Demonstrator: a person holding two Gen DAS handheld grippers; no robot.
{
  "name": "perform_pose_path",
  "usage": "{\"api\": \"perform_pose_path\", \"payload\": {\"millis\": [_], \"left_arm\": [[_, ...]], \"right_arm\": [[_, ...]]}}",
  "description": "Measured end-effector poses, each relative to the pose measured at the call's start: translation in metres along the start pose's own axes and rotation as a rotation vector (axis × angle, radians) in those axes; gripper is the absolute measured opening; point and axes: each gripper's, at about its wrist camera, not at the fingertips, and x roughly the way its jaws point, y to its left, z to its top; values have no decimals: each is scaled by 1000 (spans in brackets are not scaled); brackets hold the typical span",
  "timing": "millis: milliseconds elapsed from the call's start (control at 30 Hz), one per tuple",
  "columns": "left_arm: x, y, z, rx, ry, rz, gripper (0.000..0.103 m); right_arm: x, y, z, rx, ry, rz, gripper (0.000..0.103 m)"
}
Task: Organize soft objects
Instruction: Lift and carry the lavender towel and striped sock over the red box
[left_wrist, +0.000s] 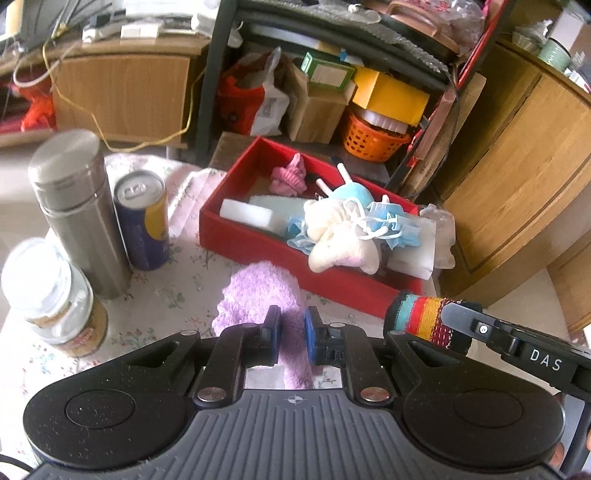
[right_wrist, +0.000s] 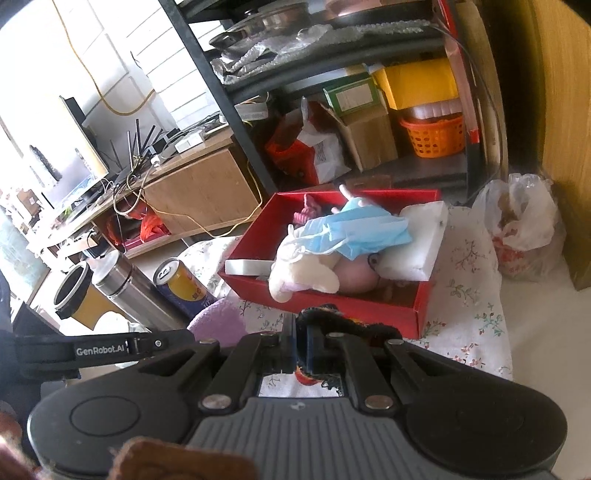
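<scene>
My left gripper (left_wrist: 291, 330) is shut on a fluffy purple cloth (left_wrist: 258, 291), held just above the flowered tablecloth in front of the red box (left_wrist: 251, 243). My right gripper (right_wrist: 303, 345) is shut on a dark knitted piece with bright stripes (right_wrist: 334, 315); the left wrist view shows the same striped knit (left_wrist: 421, 319) at its lower right. The red box (right_wrist: 332, 308) holds a cream plush toy (left_wrist: 332, 236), blue face masks (right_wrist: 362, 229), a pink knitted item (left_wrist: 290, 179) and white foam blocks (left_wrist: 247, 210). Both grippers hover near the box's front wall.
A steel flask (left_wrist: 77, 206), a drink can (left_wrist: 142, 221) and a glass jar (left_wrist: 51, 295) stand left of the box. Behind are a dark shelf unit (left_wrist: 210, 74) with boxes and an orange basket (left_wrist: 373, 138), wooden cabinets (left_wrist: 517, 166), and a plastic bag (right_wrist: 524, 236).
</scene>
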Motion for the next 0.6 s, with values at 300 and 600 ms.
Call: {"api": "perform_pose_path", "payload": {"millis": [300, 600], "left_arm": [[-12, -8, 0, 67, -68, 53, 11], [21, 2, -28, 73, 34, 113, 79]], "right_arm": [[-2, 6, 0, -13, -18, 1, 0], [6, 11, -1, -24, 0, 4, 0]]}}
